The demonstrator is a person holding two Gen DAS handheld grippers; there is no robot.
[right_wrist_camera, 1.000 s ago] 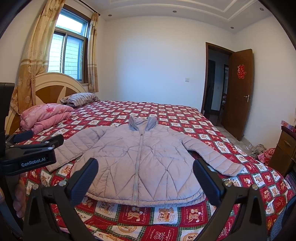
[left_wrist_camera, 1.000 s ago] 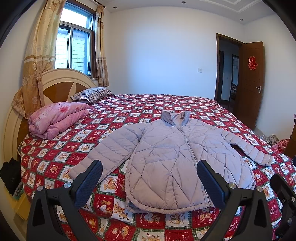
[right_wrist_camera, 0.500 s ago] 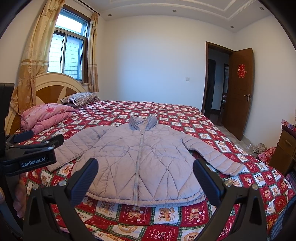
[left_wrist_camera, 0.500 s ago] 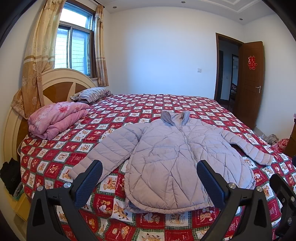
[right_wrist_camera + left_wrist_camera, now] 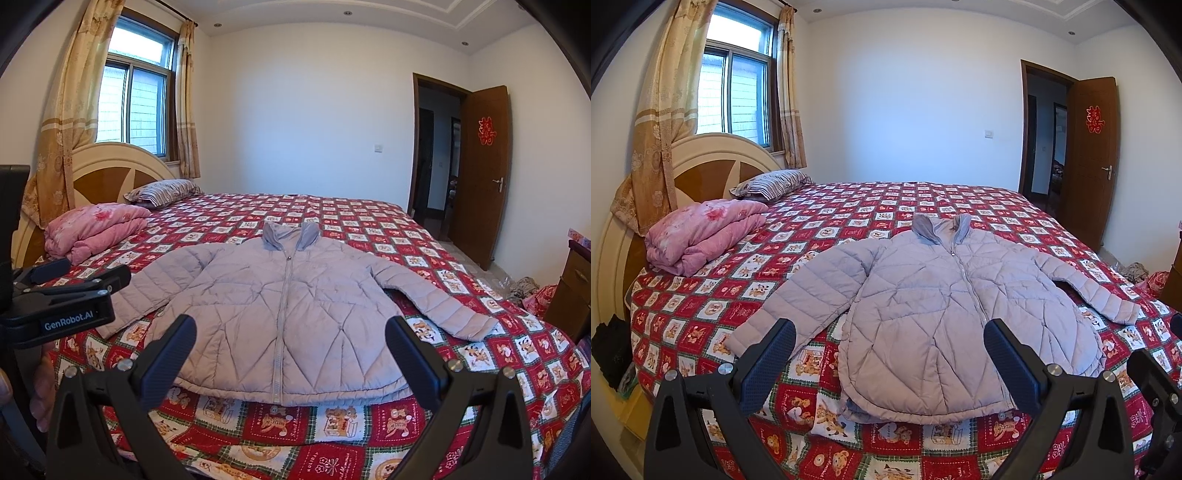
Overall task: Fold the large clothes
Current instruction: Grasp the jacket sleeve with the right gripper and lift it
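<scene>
Left wrist view: the lilac jacket (image 5: 942, 310) lies flat on the bed (image 5: 886, 206), sleeves out, zipped. Left tongs (image 5: 888, 354) and right tongs (image 5: 290, 350) both spread, empty. No fold made yet; everything's left.

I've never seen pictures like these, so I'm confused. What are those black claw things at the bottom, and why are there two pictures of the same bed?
Those black claws are grippers, tools a person holds, one in each hand. Each carries a small camera looking forward along its two fingers, so you get two pictures of one room. One picture comes from the left gripper, the other from the right gripper. In the right gripper's picture you can also see the left gripper from the side, at the left edge. Both are open and hold nothing. On the bed, which has a red teddy-bear cover, a pale purple puffer jacket lies flat, zipped, sleeves spread, waiting to be folded. Near the headboard sit a folded pink quilt and a striped pillow.
</scene>
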